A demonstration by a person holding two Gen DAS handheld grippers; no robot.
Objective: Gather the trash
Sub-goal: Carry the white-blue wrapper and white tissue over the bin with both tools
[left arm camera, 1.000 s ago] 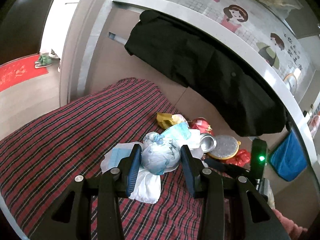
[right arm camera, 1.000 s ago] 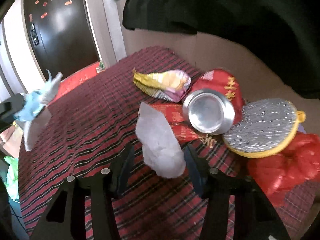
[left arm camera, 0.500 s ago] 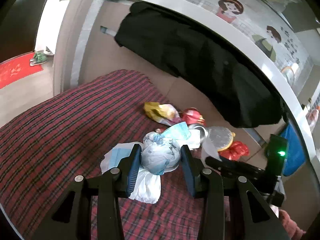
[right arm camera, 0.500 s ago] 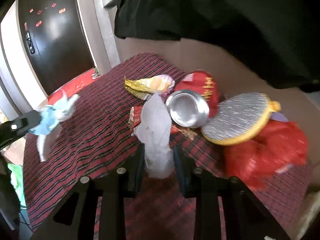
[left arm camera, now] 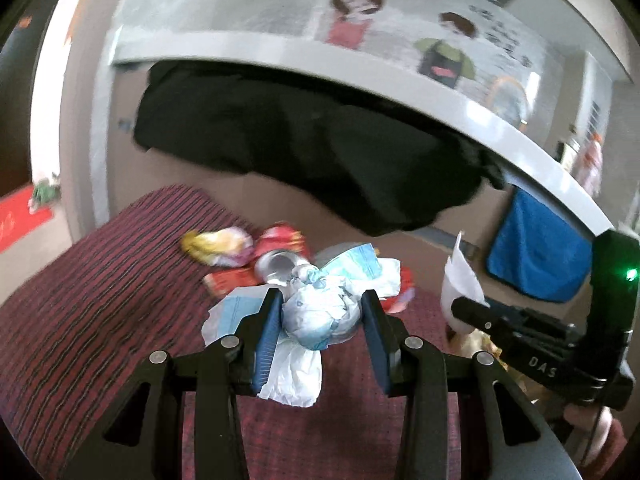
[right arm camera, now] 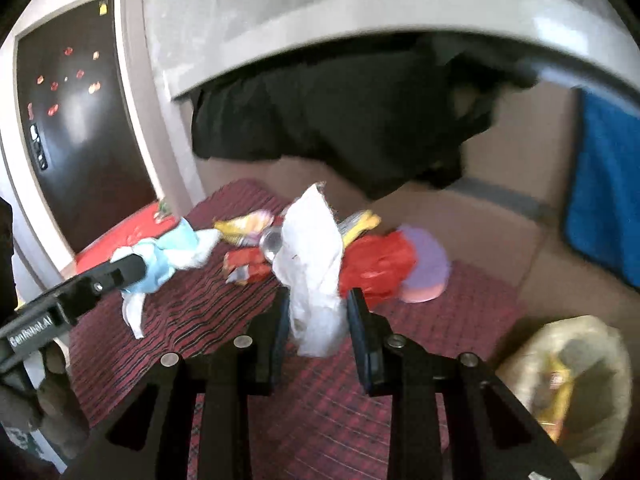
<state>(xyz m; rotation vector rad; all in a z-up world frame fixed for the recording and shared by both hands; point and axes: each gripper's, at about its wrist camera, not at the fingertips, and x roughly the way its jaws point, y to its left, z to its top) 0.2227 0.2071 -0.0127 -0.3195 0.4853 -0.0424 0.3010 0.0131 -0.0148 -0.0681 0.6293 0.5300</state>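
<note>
My left gripper (left arm camera: pixel 322 316) is shut on a crumpled white and blue wad of paper trash (left arm camera: pixel 320 312), held above the red plaid cloth (left arm camera: pixel 100 300). It also shows in the right wrist view (right arm camera: pixel 132 268). My right gripper (right arm camera: pixel 318 312) is shut on a crumpled white paper (right arm camera: pixel 312 264), lifted above the cloth; this paper also shows in the left wrist view (left arm camera: pixel 460 276). More trash lies on the cloth: a yellow wrapper (left arm camera: pixel 216 244), red packets (left arm camera: pixel 280 236), an open can (left arm camera: pixel 276 266) and a red bag (right arm camera: pixel 376 264).
A trash bin lined with a pale bag (right arm camera: pixel 568 372) stands at lower right beside the cloth. A black garment (left arm camera: pixel 300 148) hangs over the rail behind. A blue towel (left arm camera: pixel 536 256) hangs at right. A dark door (right arm camera: pixel 76 128) is at left.
My right gripper closed on the white paper and lifted it off the cloth, moving right toward the bin. My left gripper kept its wad and turned right.
</note>
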